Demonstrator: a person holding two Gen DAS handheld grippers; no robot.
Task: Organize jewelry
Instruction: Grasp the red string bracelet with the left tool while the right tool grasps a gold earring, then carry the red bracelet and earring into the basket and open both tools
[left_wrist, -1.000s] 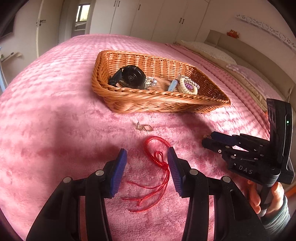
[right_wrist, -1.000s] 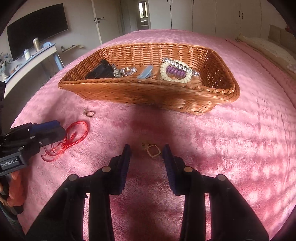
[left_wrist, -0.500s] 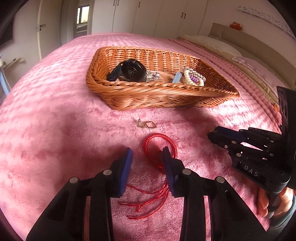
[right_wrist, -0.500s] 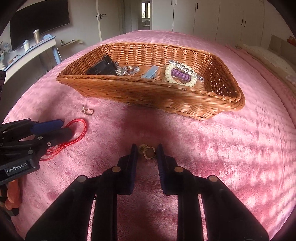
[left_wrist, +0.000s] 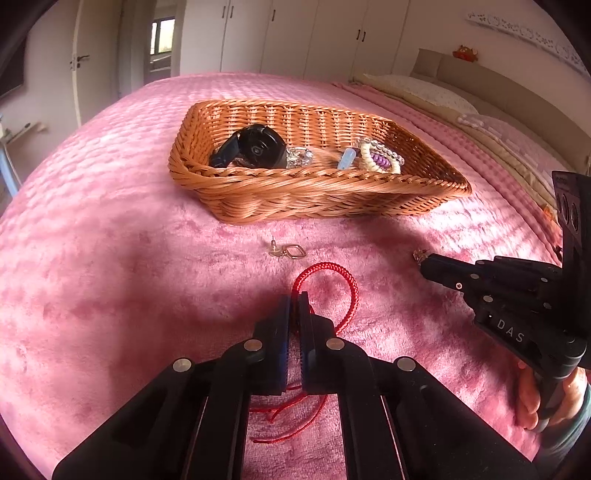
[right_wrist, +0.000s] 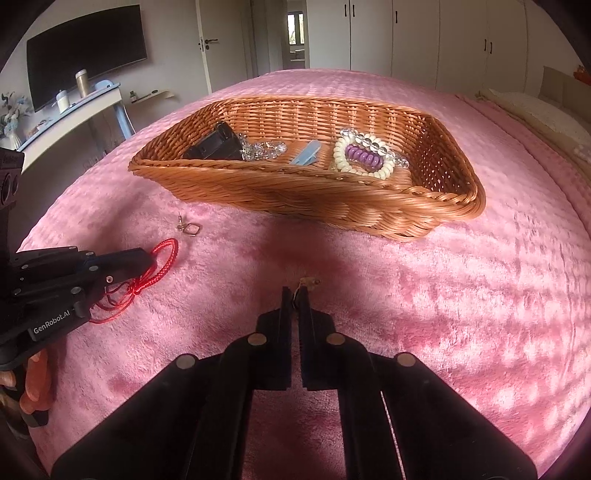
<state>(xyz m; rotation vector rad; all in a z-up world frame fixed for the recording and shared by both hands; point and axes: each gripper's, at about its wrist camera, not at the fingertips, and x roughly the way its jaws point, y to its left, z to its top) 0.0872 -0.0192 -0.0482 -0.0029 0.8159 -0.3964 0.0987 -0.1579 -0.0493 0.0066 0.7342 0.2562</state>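
A red cord bracelet (left_wrist: 338, 275) lies on the pink bedspread; my left gripper (left_wrist: 294, 301) is shut on its near side, its loose ends trailing under the fingers. It also shows in the right wrist view (right_wrist: 162, 260). My right gripper (right_wrist: 294, 295) is shut on a small gold earring (right_wrist: 308, 282), whose tip pokes out past the fingertips. A second gold earring (left_wrist: 288, 251) lies loose between the bracelet and the wicker basket (left_wrist: 295, 199). The basket holds a black watch (left_wrist: 255, 149), a crystal piece, a blue clip and beaded bracelets (right_wrist: 364, 157).
The basket (right_wrist: 332, 199) sits mid-bed beyond both grippers. Pillows (left_wrist: 421, 90) and a headboard lie to the right. A desk with a TV (right_wrist: 81, 55) stands off the bed's left. Wardrobes line the far wall.
Both grippers closed: the left onto the red bracelet, the right onto the gold earring. Both also moved slightly forward and lower toward the bedspread.
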